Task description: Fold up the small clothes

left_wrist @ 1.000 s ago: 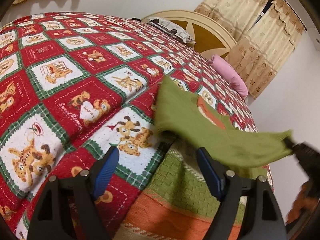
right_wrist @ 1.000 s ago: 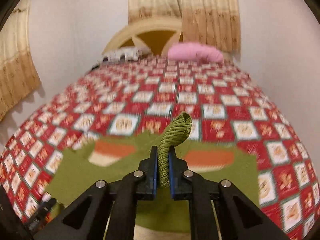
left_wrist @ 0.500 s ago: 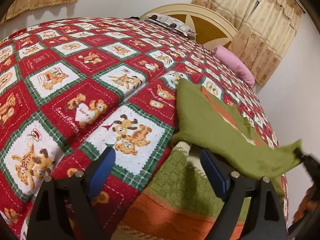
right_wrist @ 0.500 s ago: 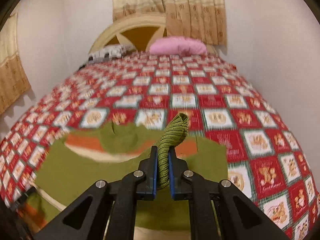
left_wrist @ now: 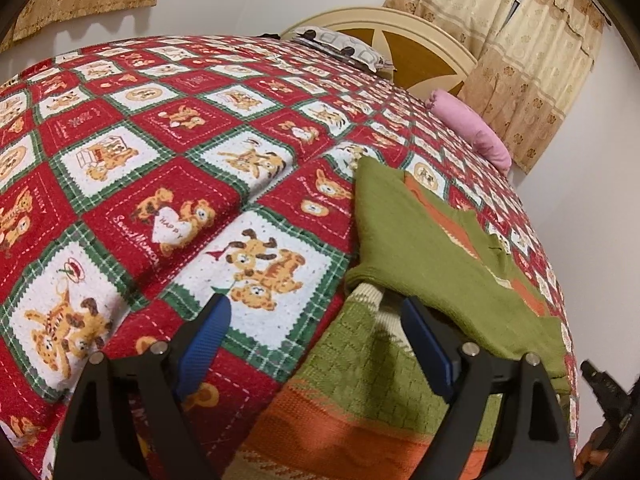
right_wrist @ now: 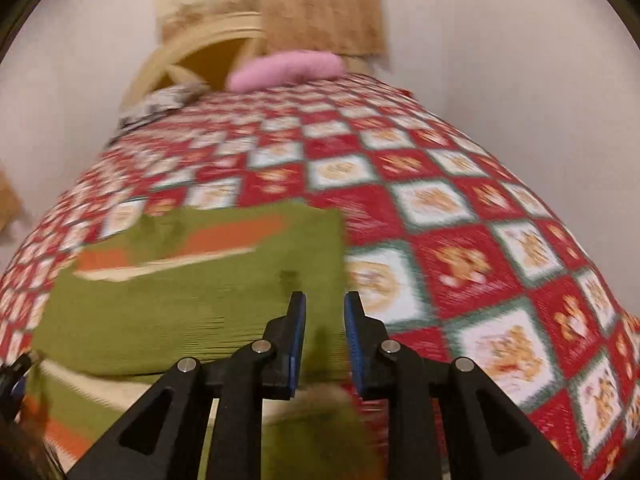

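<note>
Jaws: right gripper (right_wrist: 325, 336) is parting, nothing between, letting the folded flap settle | left gripper (left_wrist: 316, 344) is standing wide, empty, over the sweater's near hem | green sweater (left_wrist: 420, 264) is lying on the bed (left_wrist: 160, 184), top layer doubled toward the hem

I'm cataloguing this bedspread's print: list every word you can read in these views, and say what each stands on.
"HAPPY": on the white heart held by two bears, red square of the red, white and green patchwork quilt.
"Sweet Memory": white stitching curving beside that heart.
Lettering on the farther red squares: too small to read.
Right wrist view: blurred, nothing legible.
</note>
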Tool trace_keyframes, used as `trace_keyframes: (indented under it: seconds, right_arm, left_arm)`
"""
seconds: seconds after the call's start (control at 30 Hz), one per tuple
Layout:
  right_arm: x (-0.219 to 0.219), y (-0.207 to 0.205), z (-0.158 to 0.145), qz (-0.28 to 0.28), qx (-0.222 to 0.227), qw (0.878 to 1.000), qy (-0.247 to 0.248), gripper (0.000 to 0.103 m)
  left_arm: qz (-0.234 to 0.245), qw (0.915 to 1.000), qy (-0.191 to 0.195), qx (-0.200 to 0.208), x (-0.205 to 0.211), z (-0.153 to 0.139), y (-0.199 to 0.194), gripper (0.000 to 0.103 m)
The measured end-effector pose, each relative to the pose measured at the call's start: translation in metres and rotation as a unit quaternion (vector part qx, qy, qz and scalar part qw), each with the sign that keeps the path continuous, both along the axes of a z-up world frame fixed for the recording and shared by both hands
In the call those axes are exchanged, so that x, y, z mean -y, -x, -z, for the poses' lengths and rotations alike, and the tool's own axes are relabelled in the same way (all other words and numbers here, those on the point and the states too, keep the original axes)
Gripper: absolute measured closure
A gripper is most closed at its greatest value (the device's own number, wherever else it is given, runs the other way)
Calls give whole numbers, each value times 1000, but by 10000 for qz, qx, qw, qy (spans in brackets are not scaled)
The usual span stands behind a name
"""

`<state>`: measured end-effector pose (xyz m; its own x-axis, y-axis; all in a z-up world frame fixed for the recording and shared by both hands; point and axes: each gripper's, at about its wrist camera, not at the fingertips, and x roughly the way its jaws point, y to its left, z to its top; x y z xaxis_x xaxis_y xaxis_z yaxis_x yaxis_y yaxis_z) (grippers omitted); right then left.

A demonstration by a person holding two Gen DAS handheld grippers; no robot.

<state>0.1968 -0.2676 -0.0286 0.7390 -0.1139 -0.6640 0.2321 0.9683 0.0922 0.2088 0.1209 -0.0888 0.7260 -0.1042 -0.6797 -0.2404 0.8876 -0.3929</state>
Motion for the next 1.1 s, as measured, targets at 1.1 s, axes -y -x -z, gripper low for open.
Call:
trace_keyframes:
  seconds: [1.1]
  right_arm:
    - [34, 215, 9, -361, -315, 9957, -790, 57]
  left_arm:
    - [1564, 9867, -432, -85, 4, -8, 84, 5]
